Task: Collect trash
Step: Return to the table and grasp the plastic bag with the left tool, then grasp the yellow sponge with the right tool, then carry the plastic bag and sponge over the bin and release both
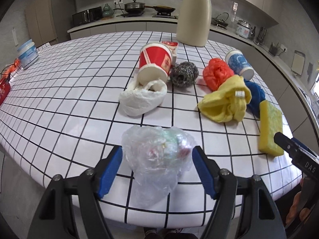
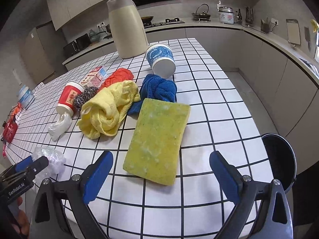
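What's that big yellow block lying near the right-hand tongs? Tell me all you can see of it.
The yellow sponge is a thick rectangular slab, foam-like, its greenish-yellow top mottled with pale spots. It lies flat on the checked table near the front edge, just ahead of the open right tongs, which do not touch it. Its far end meets or overlaps the blue cloth.

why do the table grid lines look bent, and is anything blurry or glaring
Left wrist view: fisheye bows the table grid lines, dark vignette at the corners, clear plastic bag soft up close. Right wrist view: same bowing, sponge fairly sharp, mild sheen on the tablecloth.
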A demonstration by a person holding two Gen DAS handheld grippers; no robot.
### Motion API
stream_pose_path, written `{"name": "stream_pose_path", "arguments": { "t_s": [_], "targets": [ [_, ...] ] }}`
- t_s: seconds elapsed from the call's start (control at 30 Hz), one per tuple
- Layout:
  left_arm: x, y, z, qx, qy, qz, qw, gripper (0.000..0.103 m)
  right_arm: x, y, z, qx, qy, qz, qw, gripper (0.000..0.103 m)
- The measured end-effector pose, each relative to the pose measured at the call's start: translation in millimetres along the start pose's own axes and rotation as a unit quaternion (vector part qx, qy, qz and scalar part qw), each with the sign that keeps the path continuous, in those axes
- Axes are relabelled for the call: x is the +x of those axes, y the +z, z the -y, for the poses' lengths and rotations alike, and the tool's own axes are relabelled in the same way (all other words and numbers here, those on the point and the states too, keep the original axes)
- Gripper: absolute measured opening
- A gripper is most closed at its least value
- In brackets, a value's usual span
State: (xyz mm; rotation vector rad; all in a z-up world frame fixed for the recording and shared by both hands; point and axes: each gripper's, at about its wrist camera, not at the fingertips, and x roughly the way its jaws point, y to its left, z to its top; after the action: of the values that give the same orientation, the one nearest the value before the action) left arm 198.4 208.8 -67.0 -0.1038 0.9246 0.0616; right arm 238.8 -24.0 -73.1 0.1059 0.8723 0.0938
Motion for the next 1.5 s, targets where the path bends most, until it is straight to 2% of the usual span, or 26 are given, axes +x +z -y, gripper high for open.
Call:
{"name": "stream_pose_path", "arguments": {
  "t_s": [0.23, 0.27, 0.3, 0.43, 0.53, 0.57, 0.67, 0.8, 1.07, 1.5],
  "targets": [
    [10.4, -0.7, 4.4, 0.022, -0.038, 0.009, 0.9990, 0.074, 16.4, -3.0, -2.0, 0.019, -0.014, -0.004, 1.000, 0.099],
    [11.1, -1.2, 5.0, 0.024, -0.045, 0.011, 0.9987, 0.071, 19.2, -3.4, -2.2, 0.023, -0.016, -0.006, 1.000, 0.099],
    [11.7, -1.6, 5.4, 0.025, -0.051, 0.012, 0.9983, 0.063, 20.8, -3.8, -2.4, 0.025, -0.015, -0.006, 1.000, 0.099],
    [9.7, -2.2, 6.5, 0.030, -0.066, 0.022, 0.9971, 0.052, 27.8, -5.5, -2.6, 0.035, -0.012, -0.011, 0.999, 0.097],
    [7.2, -1.5, 6.9, 0.028, -0.078, 0.026, 0.9962, 0.049, 26.9, -5.8, -2.4, 0.034, -0.012, -0.002, 0.999, 0.072],
    [5.7, -1.0, 7.4, 0.029, -0.079, 0.029, 0.9960, 0.049, 26.6, -5.4, -2.2, 0.033, -0.007, -0.001, 0.999, 0.060],
    [-0.3, 3.2, 11.0, 0.031, -0.087, 0.038, 0.9950, 0.048, 27.8, -3.4, -2.2, 0.033, 0.001, -0.004, 0.999, 0.058],
    [-7.7, 9.6, 15.4, 0.035, -0.094, 0.045, 0.9939, 0.048, 27.3, -3.0, -0.5, 0.035, 0.013, -0.005, 0.999, 0.047],
    [-17.2, 20.4, 25.1, 0.046, -0.110, 0.043, 0.9919, 0.048, 5.6, 3.7, 5.7, 0.047, 0.017, 0.012, 0.999, 0.043],
    [-25.9, 32.8, 79.2, 0.100, -0.170, 0.039, 0.9795, 0.048, -45.7, -1.9, 43.5, 0.095, -0.029, 0.034, 0.994, 0.043]
  ]
}}
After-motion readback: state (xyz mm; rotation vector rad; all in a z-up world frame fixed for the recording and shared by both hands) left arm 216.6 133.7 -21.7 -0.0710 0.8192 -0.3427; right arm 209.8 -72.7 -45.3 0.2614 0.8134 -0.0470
